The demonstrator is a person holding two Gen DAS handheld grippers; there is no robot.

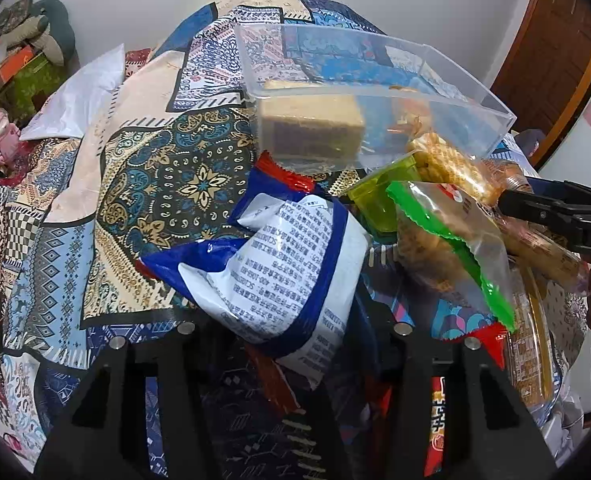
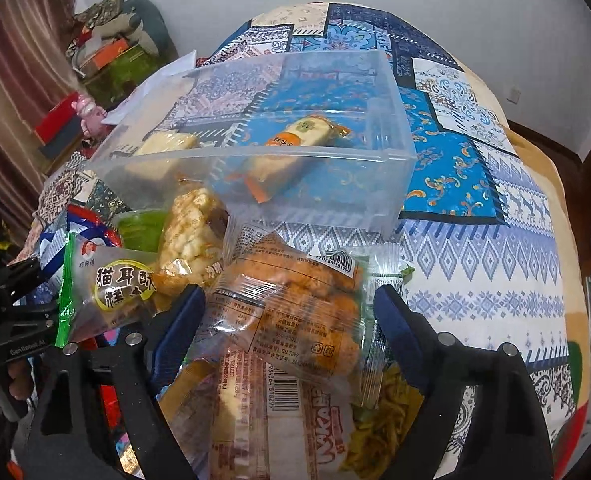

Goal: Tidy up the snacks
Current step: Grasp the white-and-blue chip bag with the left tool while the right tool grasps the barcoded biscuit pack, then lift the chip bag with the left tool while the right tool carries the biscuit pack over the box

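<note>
A clear plastic bin (image 1: 491,120) (image 2: 399,168) stands on the patterned cloth with a tan wafer pack (image 1: 311,124) (image 2: 167,148) and an orange-ended bar (image 2: 295,140) inside. In front of it lies a pile of snacks. My left gripper (image 1: 295,320) is open around a blue-and-white packet (image 1: 287,264). My right gripper (image 2: 287,300) is open around a clear pack of orange fried snacks (image 2: 295,296). A green-edged packet (image 1: 455,248) (image 2: 107,280) and a puffed corn bar (image 1: 455,168) (image 2: 191,224) lie between them.
A green cup (image 1: 379,200) sits in the pile. Flat packets (image 2: 295,420) lie under my right gripper. Boxes and a pink toy (image 1: 5,136) stand at the far left. A white bag (image 1: 79,96) lies behind the cloth. A wooden door (image 1: 555,40) is at right.
</note>
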